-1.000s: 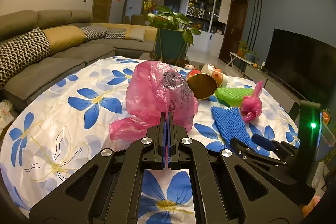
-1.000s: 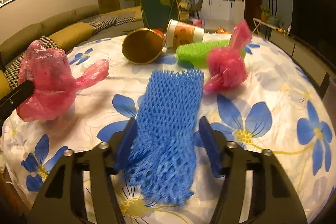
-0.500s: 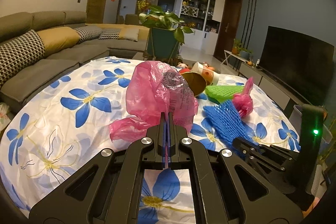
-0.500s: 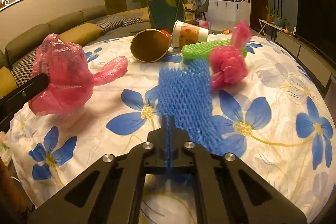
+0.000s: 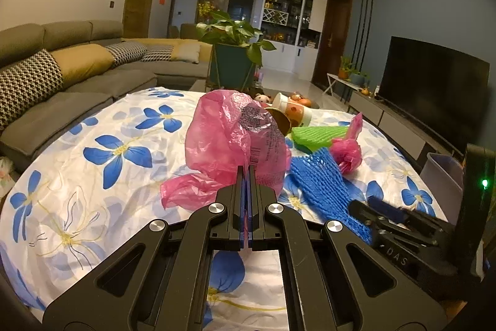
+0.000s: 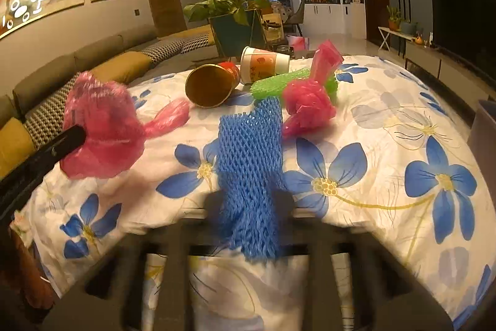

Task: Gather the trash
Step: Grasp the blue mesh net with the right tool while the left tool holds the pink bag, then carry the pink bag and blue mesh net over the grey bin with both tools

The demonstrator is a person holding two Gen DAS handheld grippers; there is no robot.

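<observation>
Left gripper point(image 5: 247, 176) jaws clamped tight on the pink plastic bag point(image 5: 229, 139), held above the flowered worktop point(image 5: 93, 176). Right gripper point(image 6: 248, 204), blurred, jaws just opening, stand apart with the blue foam net point(image 6: 249, 154) lying between them.

Bare floral cloth on bench point(image 6: 387, 145) right of blue foam net point(image 6: 251, 163): open passage. Left half bare too. Far middle crowded: gold cup point(image 6: 209, 86), paper cup point(image 6: 263, 67), green net point(image 6: 279, 83), pink knot point(image 6: 307, 104) touching or nearly so, blur hides gaps. Grey bin point(image 5: 443, 173) beside right edge.
</observation>
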